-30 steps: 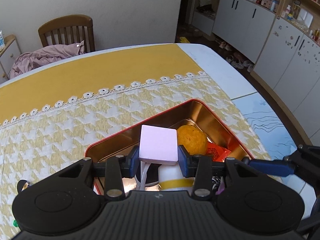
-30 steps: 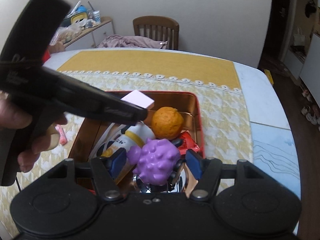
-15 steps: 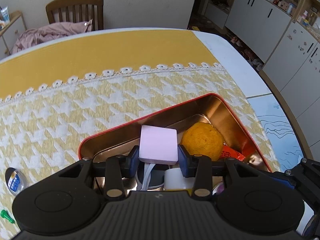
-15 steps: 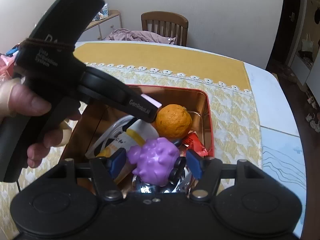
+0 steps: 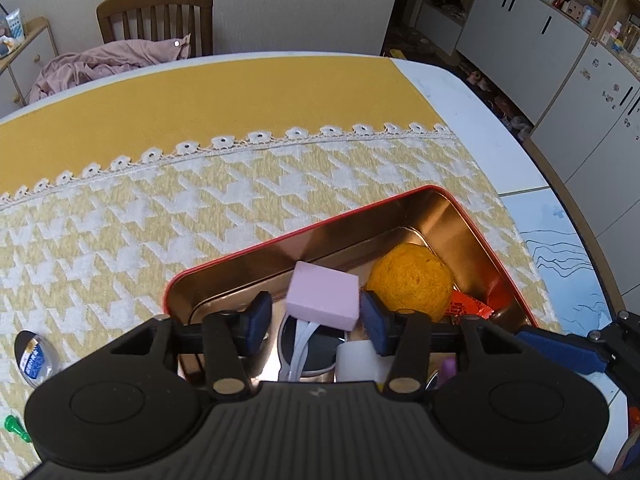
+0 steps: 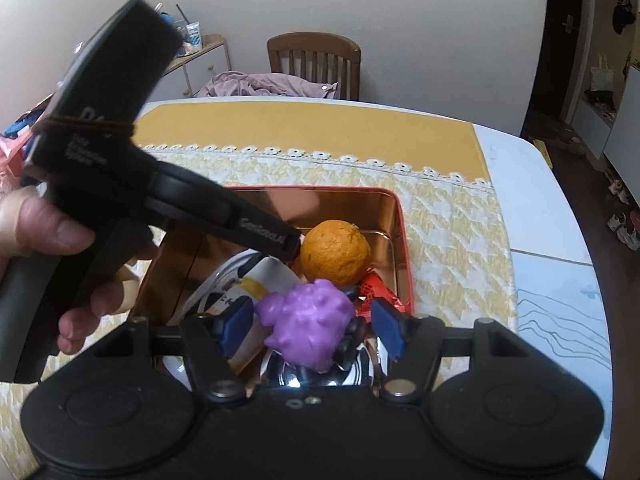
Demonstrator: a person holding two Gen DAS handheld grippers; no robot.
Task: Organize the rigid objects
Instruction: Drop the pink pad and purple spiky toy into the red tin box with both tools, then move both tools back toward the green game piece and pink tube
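My left hand-held gripper (image 5: 313,322), jaws opening and clear of the pink block (image 5: 323,299) at lower centre, drops it into the red tin (image 5: 448,216) beside the orange (image 5: 410,286), while my right hand-held gripper (image 6: 310,326) stands apart around the purple spiky ball (image 6: 306,326).

A: What's beyond the table?
B: A wooden chair (image 5: 156,16) with pink cloth (image 5: 108,66) heaped on it.
A: And on the right?
B: White cabinets (image 5: 560,60), shoes (image 5: 510,110) on the floor.
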